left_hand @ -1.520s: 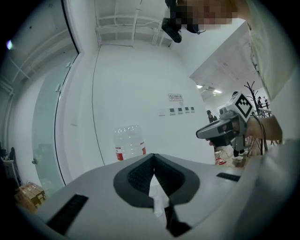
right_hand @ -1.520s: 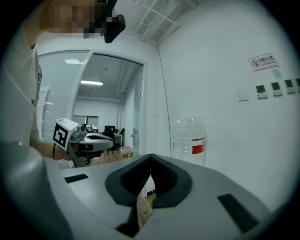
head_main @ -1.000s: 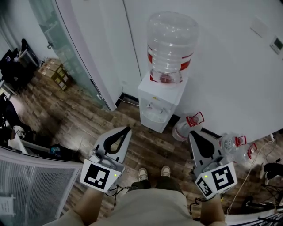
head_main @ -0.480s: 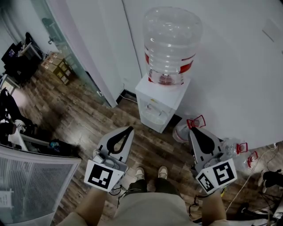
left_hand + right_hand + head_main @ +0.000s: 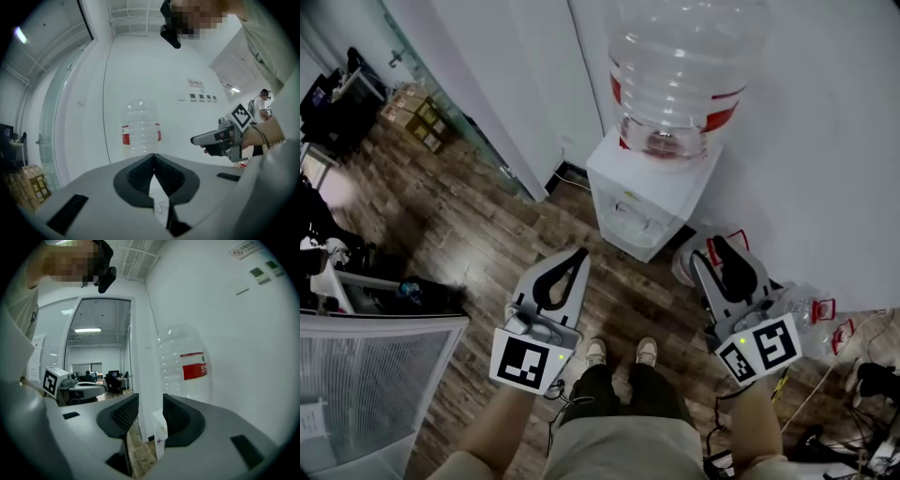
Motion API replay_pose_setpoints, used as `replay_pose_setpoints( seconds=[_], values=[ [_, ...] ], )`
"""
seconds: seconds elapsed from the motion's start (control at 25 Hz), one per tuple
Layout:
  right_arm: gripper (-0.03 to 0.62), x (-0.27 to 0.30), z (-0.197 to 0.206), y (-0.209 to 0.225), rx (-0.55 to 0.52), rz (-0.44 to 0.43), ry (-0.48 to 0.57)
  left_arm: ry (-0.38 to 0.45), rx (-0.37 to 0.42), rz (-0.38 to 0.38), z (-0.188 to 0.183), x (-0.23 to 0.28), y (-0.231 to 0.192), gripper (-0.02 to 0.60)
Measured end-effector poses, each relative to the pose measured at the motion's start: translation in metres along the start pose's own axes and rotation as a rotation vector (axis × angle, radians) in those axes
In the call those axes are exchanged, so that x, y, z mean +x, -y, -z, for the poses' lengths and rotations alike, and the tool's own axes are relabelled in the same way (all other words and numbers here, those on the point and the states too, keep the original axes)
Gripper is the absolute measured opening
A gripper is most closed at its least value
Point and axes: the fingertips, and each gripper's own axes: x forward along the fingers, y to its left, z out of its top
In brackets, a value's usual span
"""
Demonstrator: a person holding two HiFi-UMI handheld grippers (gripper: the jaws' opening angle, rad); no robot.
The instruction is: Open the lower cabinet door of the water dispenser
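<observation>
Two grippers: both held level. The water dispenser (image 5: 642,202) stands ahead, between them, against the wall.
Left gripper (image 5: 578,253): jaws pressed together, nothing in 'em.
Right gripper (image 5: 727,244): jaws opening and the gap's bare. Dispenser body shows thru it, still well apart.
Door: lower front of the dispenser, under the taps, long axis upright. Head view is too steep to make it out, so can't tell the handle side.
Next move (guess): go fwd and down. Right looks a bit nearer, prob your pick.
Bottle (image 5: 680,75): upside down on top, looks near empty.
Floor bottles (image 5: 797,305): right of the dispenser, look empty too.
</observation>
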Motion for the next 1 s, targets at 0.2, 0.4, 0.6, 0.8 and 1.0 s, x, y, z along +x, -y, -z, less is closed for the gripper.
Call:
replay_pose_setpoints(
  seconds=[0.2, 0.4, 0.6, 0.8, 1.0],
  values=[
    [0.211, 0.028, 0.062, 0.016, 0.020, 0.012, -0.067, -0.024, 0.034, 0.092, 0.047, 0.016, 0.007, 0.006],
    [0.264, 0.054, 0.139, 0.020, 0.012, 0.023, -0.142, -0.053, 0.004, 0.087, 0.102, 0.029, -0.003, 0.006],
    [0.264, 0.066, 0.211, 0.038, 0.038, 0.070, -0.200, -0.089, -0.022, 0.069, 0.162, 0.044, -0.015, 0.006],
    [0.282, 0.073, 0.289, 0.067, 0.063, 0.122, -0.262, -0.088, -0.072, 0.034, 0.219, 0.061, -0.027, 0.006],
    [0.295, 0.085, 0.355, 0.086, 0.065, 0.147, -0.280, -0.095, -0.092, 0.032, 0.278, 0.077, -0.031, 0.006]
  ],
)
